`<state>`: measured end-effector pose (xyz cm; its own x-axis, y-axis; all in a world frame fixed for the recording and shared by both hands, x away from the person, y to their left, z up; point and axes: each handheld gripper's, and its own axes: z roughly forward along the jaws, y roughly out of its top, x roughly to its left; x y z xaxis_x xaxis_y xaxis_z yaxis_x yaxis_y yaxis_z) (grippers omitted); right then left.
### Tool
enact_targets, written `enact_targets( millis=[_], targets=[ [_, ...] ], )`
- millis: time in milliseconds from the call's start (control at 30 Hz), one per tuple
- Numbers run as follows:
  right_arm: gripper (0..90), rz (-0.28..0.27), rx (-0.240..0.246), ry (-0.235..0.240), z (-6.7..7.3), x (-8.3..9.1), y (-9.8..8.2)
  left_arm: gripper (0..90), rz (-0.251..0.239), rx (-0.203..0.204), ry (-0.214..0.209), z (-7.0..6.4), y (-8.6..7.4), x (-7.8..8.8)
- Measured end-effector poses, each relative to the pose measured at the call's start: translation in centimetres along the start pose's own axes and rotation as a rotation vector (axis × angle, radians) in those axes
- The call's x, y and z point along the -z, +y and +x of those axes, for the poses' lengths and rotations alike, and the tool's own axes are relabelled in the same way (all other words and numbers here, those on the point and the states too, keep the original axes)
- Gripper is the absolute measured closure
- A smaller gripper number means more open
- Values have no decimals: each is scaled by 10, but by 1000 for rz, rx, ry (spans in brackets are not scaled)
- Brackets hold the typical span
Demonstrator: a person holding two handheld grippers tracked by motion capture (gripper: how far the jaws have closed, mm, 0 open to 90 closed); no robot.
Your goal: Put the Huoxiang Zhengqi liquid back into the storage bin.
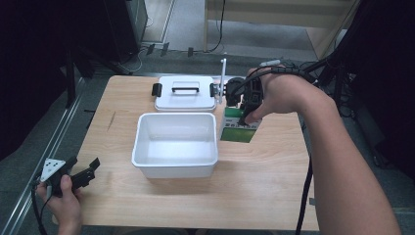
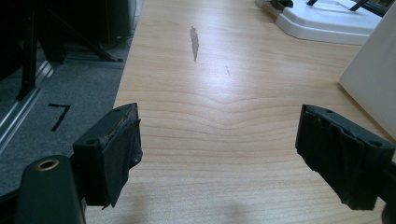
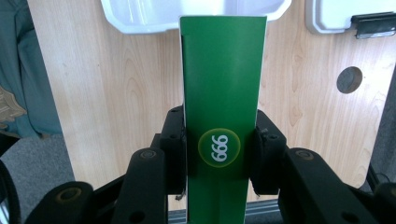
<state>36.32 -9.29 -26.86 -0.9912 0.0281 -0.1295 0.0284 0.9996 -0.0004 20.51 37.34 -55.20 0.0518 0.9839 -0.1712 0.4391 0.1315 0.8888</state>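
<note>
Right gripper view showed the right gripper (image 3: pixel 219 154) pinching a tall green cardboard box (image 3: pixel 222 70) by its sides, held above the wooden table (image 3: pixel 130 84) beside the open white plastic tub (image 1: pixel 176 142), probably for loading; the left gripper (image 2: pixel 233 154) rested spread

A light wooden bench (image 1: pixel 147 205) stands on grey carpeted floor (image 1: pixel 44 142). Dark equipment legs (image 1: pixel 71 78) stand far left; pale wooden furniture (image 1: pixel 274 12) lines the far side.

A lab-like recording space — bare wooden table (image 1: pixel 195 196), grey carpet (image 1: pixel 29 166), floor cables (image 1: pixel 215 34), dark stands (image 1: pixel 71 73).
</note>
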Motion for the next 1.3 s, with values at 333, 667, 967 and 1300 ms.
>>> enact_targets(
  millis=[333,667,967,1300],
  targets=[
    [646,-12,-4,-7,-4,16,21,151,6,1,-2,0,0,0],
    [646,-5,15,0,-3,21,45,151,12,-3,-1,0,1,-1],
    [646,-1,45,4,0,25,75,151,14,-5,-1,0,1,-1],
    [646,8,98,11,-2,11,100,151,15,-3,-1,0,1,-1]
  ],
)
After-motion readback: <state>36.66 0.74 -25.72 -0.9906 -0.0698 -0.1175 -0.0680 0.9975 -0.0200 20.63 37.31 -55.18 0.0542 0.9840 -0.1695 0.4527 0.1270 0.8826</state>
